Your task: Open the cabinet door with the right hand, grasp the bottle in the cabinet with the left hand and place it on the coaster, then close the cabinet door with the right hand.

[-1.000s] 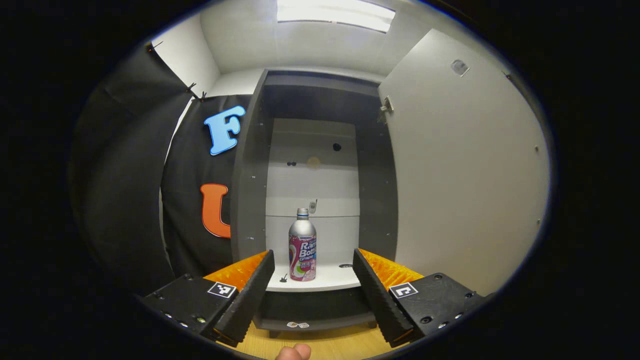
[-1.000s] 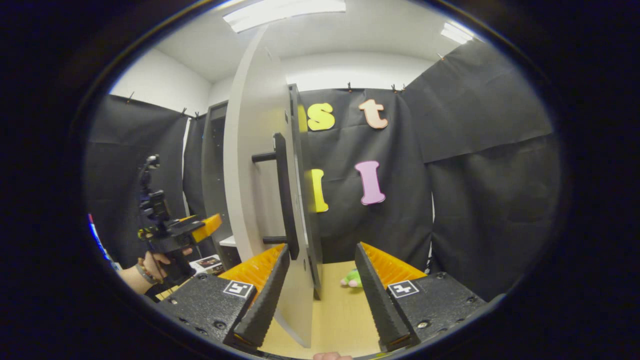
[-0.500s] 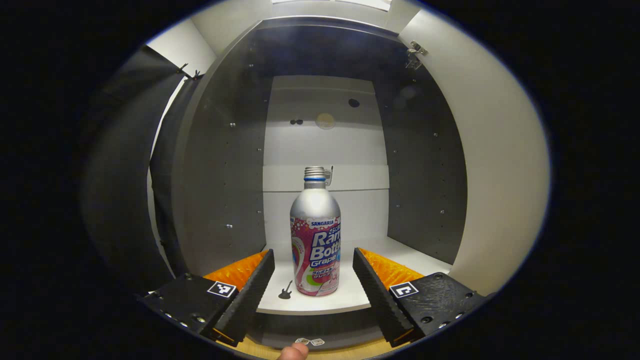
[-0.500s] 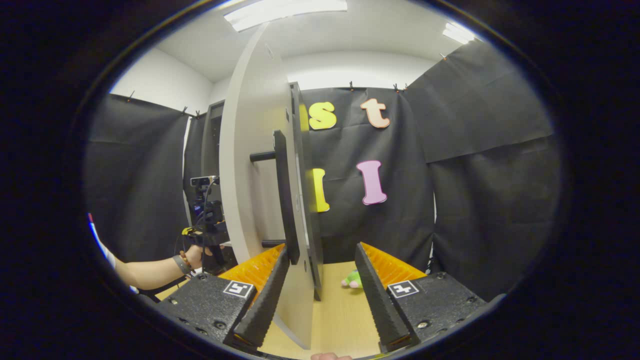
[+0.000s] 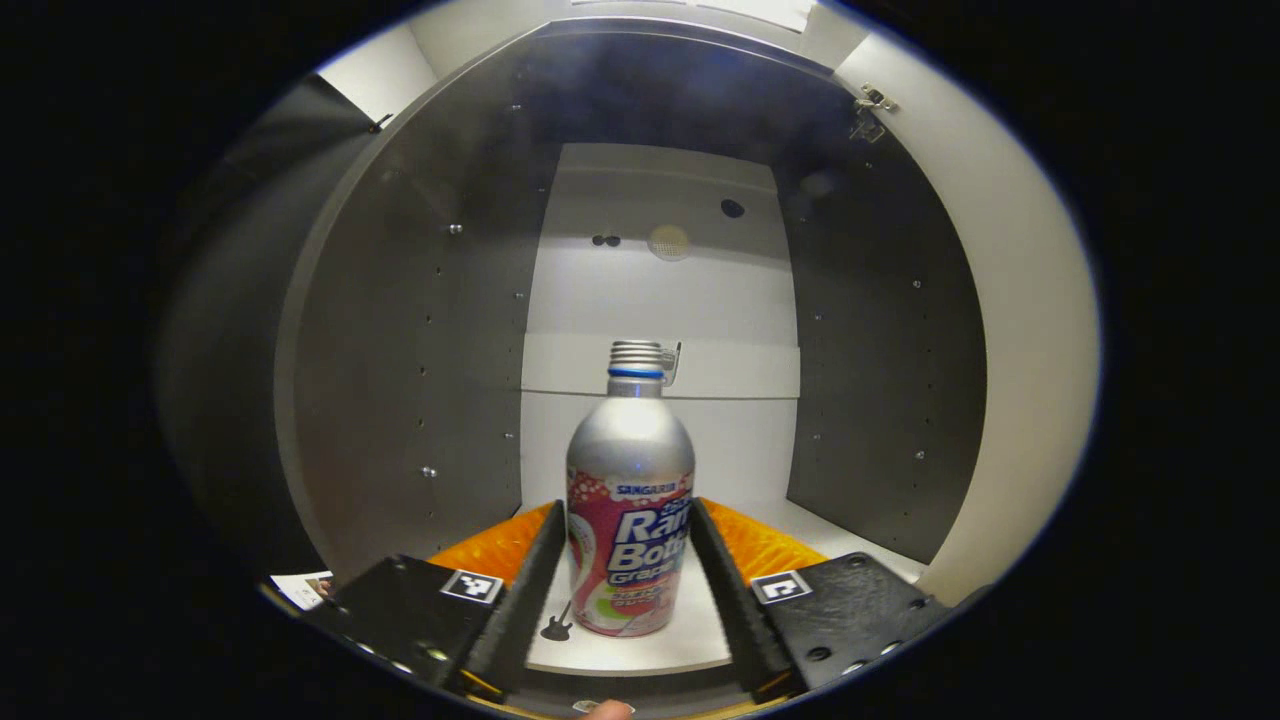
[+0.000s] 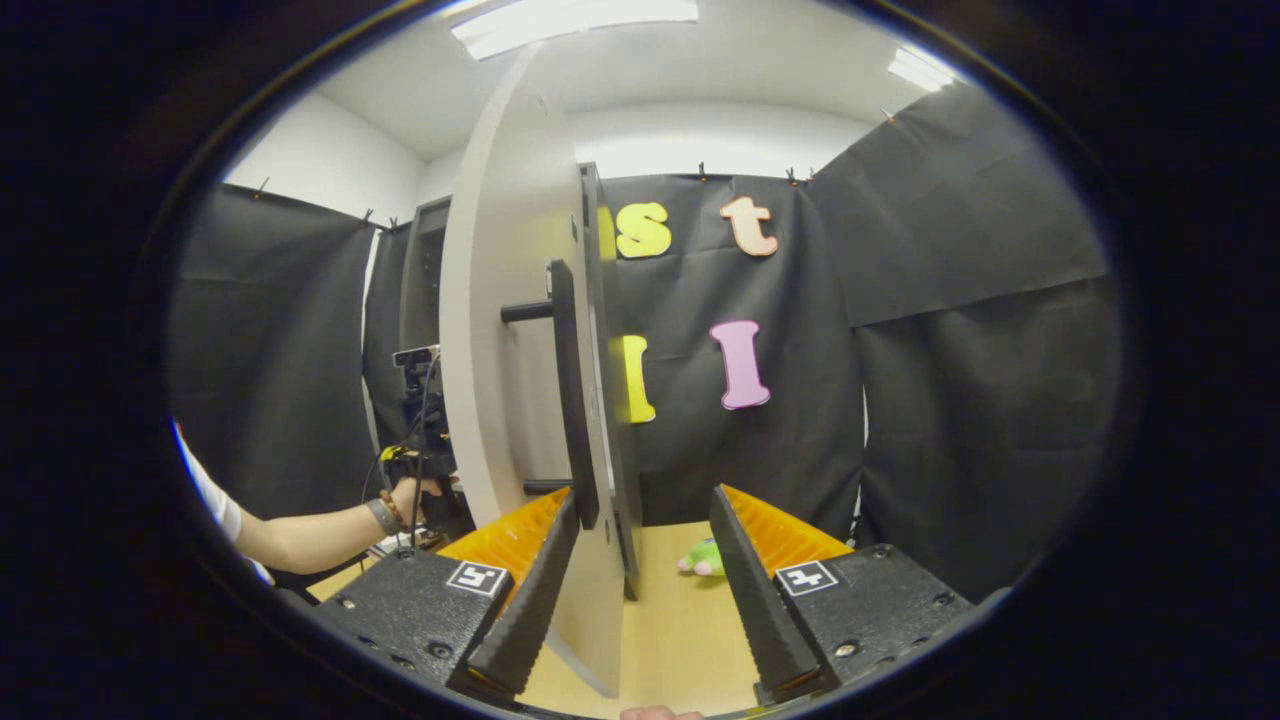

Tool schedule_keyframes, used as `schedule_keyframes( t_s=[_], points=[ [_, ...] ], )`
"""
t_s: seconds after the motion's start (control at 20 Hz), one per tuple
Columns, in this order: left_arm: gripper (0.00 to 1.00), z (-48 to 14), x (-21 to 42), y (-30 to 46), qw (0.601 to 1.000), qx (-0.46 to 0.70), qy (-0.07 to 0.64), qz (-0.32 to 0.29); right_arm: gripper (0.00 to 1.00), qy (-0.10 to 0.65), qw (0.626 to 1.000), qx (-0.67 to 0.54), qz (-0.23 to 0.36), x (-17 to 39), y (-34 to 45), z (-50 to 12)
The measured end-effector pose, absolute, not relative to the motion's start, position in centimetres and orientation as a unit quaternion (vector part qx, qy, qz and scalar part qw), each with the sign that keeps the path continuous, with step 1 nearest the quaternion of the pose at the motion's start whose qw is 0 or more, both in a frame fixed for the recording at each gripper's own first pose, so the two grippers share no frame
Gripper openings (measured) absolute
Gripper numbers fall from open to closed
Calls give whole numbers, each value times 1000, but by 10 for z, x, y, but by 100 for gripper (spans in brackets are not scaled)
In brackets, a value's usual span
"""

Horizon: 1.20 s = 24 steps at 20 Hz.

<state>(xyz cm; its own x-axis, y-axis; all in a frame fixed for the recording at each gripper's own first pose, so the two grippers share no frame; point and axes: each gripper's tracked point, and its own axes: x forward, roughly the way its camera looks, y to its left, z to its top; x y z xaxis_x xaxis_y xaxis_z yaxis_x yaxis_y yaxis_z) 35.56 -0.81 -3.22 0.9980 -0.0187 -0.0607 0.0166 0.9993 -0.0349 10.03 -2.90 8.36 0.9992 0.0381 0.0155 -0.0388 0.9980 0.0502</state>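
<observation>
In the left gripper view, the left gripper (image 5: 628, 580) sits low centre, its fingers either side of the silver aluminium bottle with a pink printed label (image 5: 630, 500) and seemingly touching it, though whether they press I cannot tell; the bottle stands upright on the white shelf (image 5: 690, 645) near its front edge, inside the dark grey cabinet (image 5: 400, 380).

In the right gripper view, the right gripper (image 6: 640, 590) has its fingers apart at lower centre, straddling the edge of the pale grey cabinet door (image 6: 500, 330) near its black bar handle (image 6: 565, 390), gripping nothing.

The door stands open; the grasp looks under way; lifting, placing and closing remain.

The cabinet's side walls leave room for withdrawing straight back; the coaster's place I cannot tell.
</observation>
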Motion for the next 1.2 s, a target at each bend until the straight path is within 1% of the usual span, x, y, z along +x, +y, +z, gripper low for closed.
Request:
schedule_keyframes(
  t_s=[0.15,0.2,0.25,0.6,0.75,1.0,1.2],
  points=[
    [71,-24,349,-7,999,-28,22,-11,83,-7,999,31,22,100,-29,83],
    [58,-21,343,-8,999,-35,18,-14,83,-7,999,33,22,101,-30,83],
    [68,-15,336,-10,999,-41,13,-21,83,-8,999,33,22,101,-30,83],
    [67,15,244,-11,997,-39,-16,-65,83,-7,999,28,24,100,-30,83],
    [67,13,201,0,997,-35,-18,-64,83,-8,999,29,27,100,-30,83],
    [67,-12,137,34,999,14,-29,-26,83,-10,999,22,30,100,-29,84],
    [67,-66,93,63,997,61,-22,34,83,-13,999,23,32,100,-29,84]
  ],
)
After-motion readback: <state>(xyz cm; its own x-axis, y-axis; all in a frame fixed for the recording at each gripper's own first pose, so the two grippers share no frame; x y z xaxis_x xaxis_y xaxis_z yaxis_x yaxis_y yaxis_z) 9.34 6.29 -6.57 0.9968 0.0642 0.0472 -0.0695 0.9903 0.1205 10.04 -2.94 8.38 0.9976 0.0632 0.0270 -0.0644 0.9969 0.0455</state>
